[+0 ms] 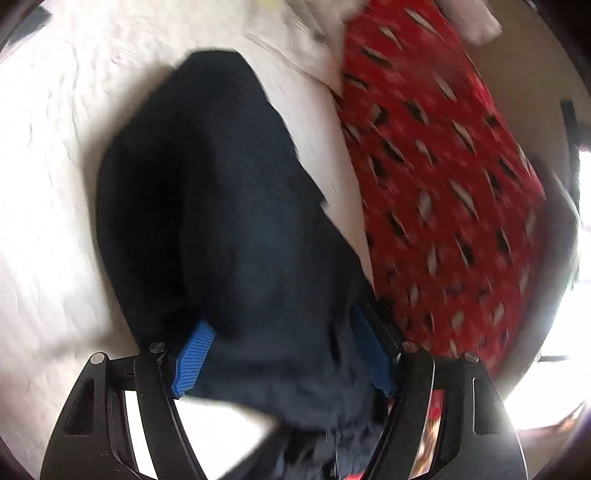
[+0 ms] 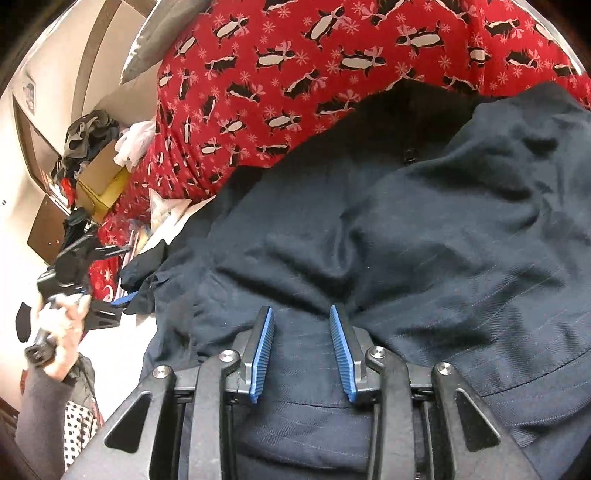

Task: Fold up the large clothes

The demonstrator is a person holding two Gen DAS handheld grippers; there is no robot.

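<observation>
A dark navy pinstriped garment [image 2: 424,229] lies bunched on a bed. In the right wrist view my right gripper [image 2: 301,314] is open, its blue pads [image 2: 264,354] pressed down on the fabric with a fold between them. In the left wrist view my left gripper [image 1: 282,325] is wide open with a long part of the same navy garment [image 1: 229,206] lying between its blue pads [image 1: 194,358]. The view is blurred. The left gripper also shows in the right wrist view [image 2: 123,299], held by a hand at the garment's left end.
A red penguin-print cover [image 2: 295,66] lies behind the garment and also shows in the left wrist view [image 1: 443,177]. A white textured sheet [image 1: 55,184] lies under the garment. A cardboard box [image 2: 99,181], piled clothes [image 2: 88,133] and a grey pillow [image 2: 162,33] sit at far left.
</observation>
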